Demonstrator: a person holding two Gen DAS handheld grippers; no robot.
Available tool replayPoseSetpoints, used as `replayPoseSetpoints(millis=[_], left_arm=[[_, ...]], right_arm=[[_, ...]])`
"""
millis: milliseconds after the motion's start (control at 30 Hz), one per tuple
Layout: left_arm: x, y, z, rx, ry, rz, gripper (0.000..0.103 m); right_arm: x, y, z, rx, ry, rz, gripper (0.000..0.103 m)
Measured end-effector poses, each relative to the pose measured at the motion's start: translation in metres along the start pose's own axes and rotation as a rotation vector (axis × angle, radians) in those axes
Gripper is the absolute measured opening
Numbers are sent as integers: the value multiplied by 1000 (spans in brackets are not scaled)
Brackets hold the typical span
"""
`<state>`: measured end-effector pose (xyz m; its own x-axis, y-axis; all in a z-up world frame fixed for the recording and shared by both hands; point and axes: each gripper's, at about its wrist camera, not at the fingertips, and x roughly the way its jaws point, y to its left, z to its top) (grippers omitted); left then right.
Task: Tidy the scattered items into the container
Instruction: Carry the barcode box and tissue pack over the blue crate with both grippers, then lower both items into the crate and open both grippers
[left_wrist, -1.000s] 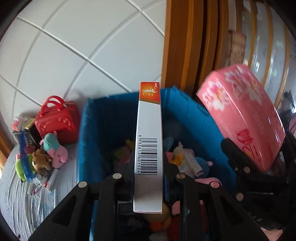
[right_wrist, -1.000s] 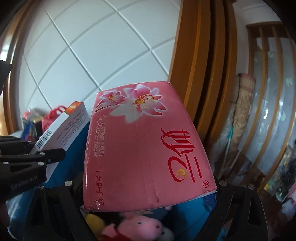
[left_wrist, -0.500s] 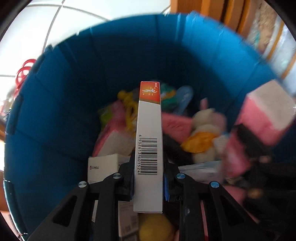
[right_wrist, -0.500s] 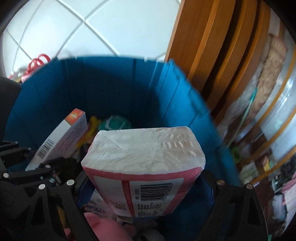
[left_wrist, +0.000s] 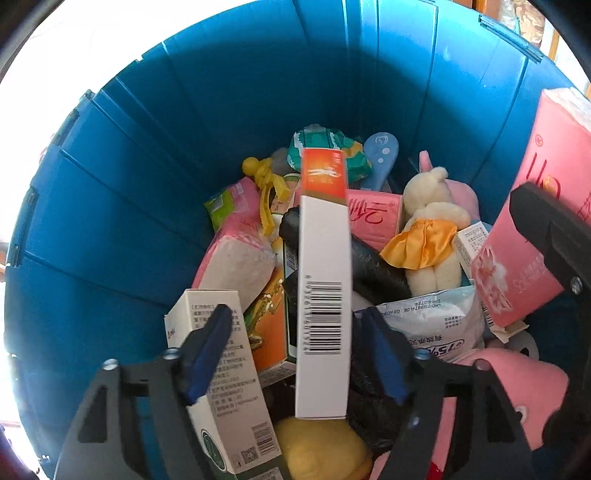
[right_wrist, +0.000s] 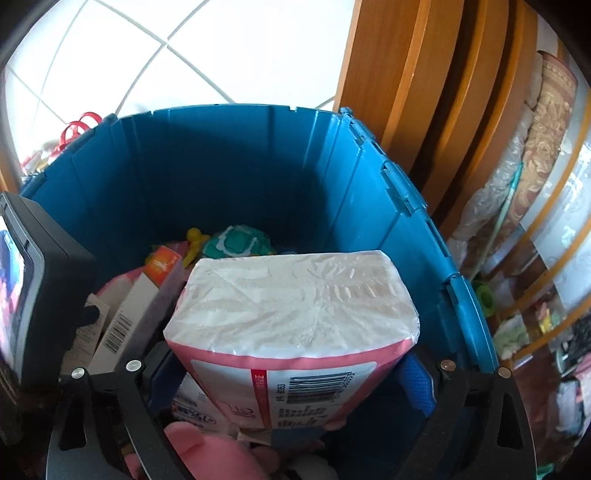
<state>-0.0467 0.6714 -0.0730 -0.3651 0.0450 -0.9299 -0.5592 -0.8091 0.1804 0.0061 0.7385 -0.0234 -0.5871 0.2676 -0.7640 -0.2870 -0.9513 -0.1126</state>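
A deep blue container fills both views, with my two grippers pointing down into it. In the left wrist view a narrow white box with an orange end stands between the fingers of my left gripper. Its jaws are opening, and both blue pads stand clear of the box. My right gripper straddles a pink tissue pack over the container. Those jaws are opening too, with small gaps at the pads. The same pack shows at the right of the left wrist view.
The container holds several items: a cream plush rabbit in an orange skirt, pink tissue packs, a white carton, a wipes pouch. A wooden frame rises behind the container at the right. A red bag handle peeks over its left rim.
Both grippers have dropped from above the rim down into the container and tipped downward. The left jaws have spread off the white box. The right jaws have widened slightly around the tissue pack.
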Motion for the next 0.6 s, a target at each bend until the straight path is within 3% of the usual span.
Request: replayPoseSetpoints(millis=[300, 600], left_arm=[[5, 21, -1, -35, 16, -12, 73], [-8, 26, -9, -47, 24, -40, 73]], right_arm=[[-19, -13, 6, 84, -97, 57, 103], [-28, -23, 9, 152, -128, 89, 103]])
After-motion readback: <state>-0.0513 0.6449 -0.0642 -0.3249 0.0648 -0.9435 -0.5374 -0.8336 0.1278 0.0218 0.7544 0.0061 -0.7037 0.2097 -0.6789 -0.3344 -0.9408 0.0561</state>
